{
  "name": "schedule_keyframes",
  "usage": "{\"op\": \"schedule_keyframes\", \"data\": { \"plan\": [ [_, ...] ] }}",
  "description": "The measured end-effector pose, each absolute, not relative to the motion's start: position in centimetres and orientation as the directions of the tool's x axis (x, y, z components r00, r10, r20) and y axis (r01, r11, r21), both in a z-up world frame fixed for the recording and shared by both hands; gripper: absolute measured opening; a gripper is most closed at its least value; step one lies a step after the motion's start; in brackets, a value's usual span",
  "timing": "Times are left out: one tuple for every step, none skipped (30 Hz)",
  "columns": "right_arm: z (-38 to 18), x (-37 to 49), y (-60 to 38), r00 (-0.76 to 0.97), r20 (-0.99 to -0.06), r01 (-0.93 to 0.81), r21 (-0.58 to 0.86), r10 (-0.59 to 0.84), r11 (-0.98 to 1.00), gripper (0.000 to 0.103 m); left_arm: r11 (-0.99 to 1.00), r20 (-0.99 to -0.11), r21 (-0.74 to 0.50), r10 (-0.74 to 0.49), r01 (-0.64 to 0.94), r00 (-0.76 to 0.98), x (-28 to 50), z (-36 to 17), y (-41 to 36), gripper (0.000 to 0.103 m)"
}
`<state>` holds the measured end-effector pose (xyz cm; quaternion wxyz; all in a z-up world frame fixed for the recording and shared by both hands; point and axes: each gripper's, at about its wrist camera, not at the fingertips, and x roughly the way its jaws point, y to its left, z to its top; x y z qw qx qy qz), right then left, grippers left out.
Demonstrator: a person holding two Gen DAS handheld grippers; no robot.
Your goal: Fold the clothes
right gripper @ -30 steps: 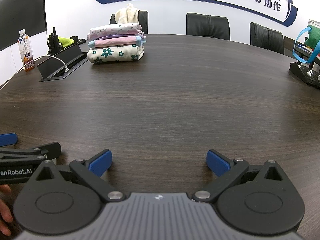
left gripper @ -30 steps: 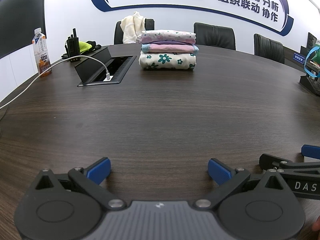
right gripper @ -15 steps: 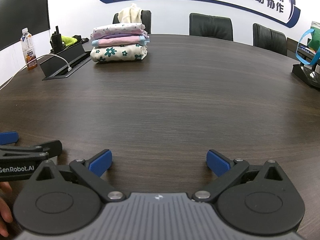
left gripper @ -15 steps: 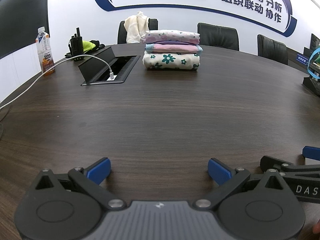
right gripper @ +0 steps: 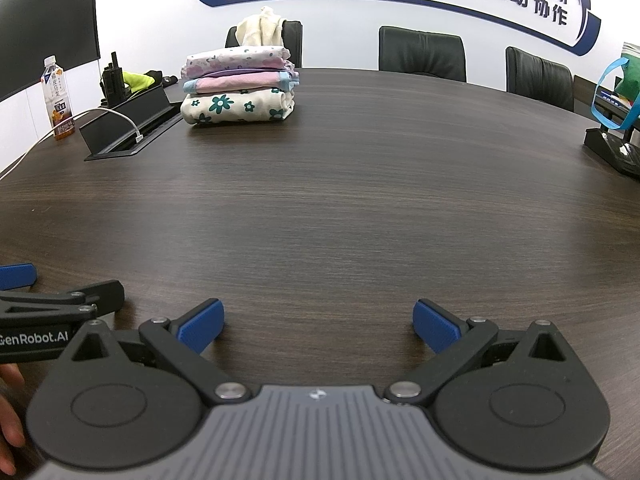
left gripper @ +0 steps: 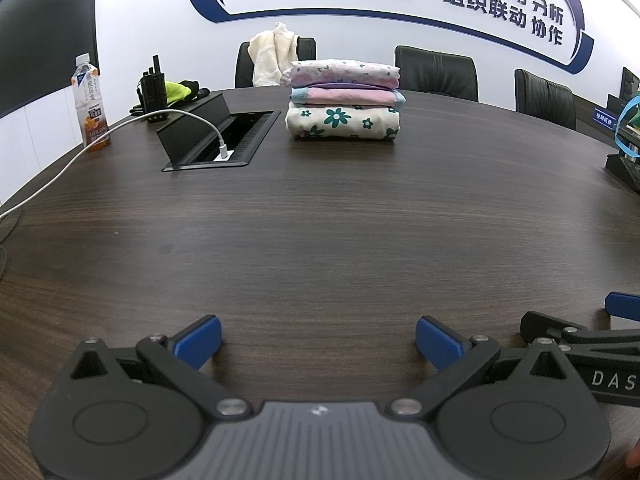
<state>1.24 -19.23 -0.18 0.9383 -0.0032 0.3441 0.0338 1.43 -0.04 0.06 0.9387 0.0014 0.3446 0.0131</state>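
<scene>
White "GenRobot.AI" lettering marks the left claw [left gripper: 318, 342], which, like the right claw [right gripper: 318, 326], gapes wide and empty over the tabletop's [left gripper: 320, 220] near edge.

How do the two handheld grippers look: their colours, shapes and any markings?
Both are alike. The left gripper and the right gripper each have a black body with two round discs, silver pivot bolts, a grey ribbed centre plate with a small logo, and angled black links ending in blue fingertips. White lettering "GenRobot.AI" marks the left gripper's side, "DAS" the right's. No sleeve is visible.
</scene>
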Motion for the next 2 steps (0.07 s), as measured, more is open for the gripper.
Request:
{"op": "schedule_keyframes", "data": {
  "plan": [
    [-0.18, 1.24, -19.22, 0.761, -0.646, -0.066, 0.017, 0.061, 0.998, 0.103, 1.000, -0.647, 0.012, 0.026, -0.024, 0.762, 1.43, 0.05, -0.04, 0.103],
    [-0.18, 1.24, -19.21, 0.761, -0.646, -0.065, 0.017, 0.061, 0.998, 0.103, 1.000, -0.647, 0.012, 0.025, -0.024, 0.762, 1.43, 0.05, -0.05, 0.103]
  ]
}}
